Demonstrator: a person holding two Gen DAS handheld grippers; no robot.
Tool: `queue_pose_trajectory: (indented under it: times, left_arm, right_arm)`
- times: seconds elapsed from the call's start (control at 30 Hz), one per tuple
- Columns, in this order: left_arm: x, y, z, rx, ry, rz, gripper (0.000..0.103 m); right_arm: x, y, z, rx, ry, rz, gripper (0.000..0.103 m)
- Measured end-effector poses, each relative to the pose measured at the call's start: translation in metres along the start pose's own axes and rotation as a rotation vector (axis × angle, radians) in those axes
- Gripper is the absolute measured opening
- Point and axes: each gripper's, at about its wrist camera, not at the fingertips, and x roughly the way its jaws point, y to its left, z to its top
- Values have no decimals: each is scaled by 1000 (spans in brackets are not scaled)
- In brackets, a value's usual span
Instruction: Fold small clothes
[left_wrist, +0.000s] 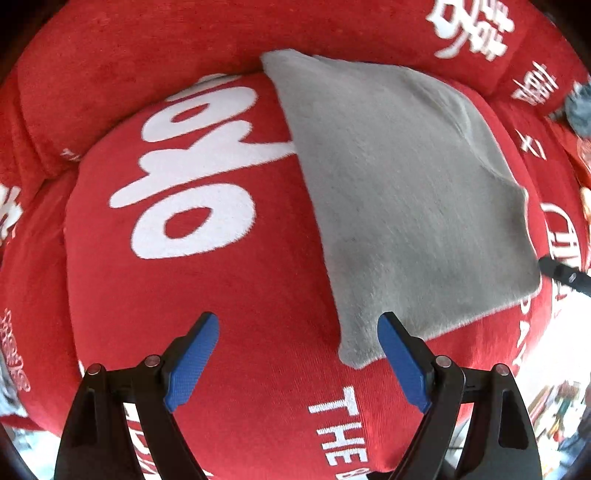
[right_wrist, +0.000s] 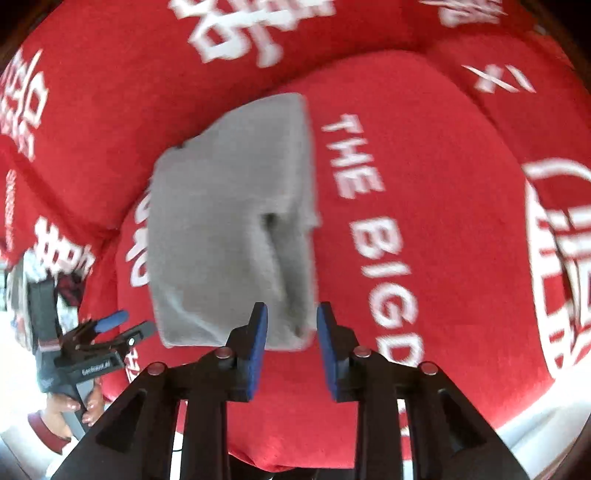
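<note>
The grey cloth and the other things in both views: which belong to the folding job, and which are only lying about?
For the job:
- grey cloth, folded, on the cushion
- left gripper, fingers open, empty
- right gripper, fingers apart, not pressing the cloth

Lying about:
- red cushion with white lettering
- dark blue-grey item, too cut off to identify

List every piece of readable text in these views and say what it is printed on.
"THE BIGD", cut off by the right tool: white print on the red cushion.
"THE", the rest cut off: same cushion.
Large white East Asian characters and a round emblem on the cushion: not legible.
Small label on the left tool: too blurred.
</note>
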Motion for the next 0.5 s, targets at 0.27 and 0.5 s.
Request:
queue_pose_trajectory:
  times: [0.27, 0.5]
  left_arm:
    - [5, -4, 8, -36, 16, 24, 88]
    - [7, -10, 10, -36, 30, 35, 88]
  right_arm:
    - [40, -28, 5, 119, 91, -15, 7]
    - [12, -46, -2, 146, 68, -80, 15]
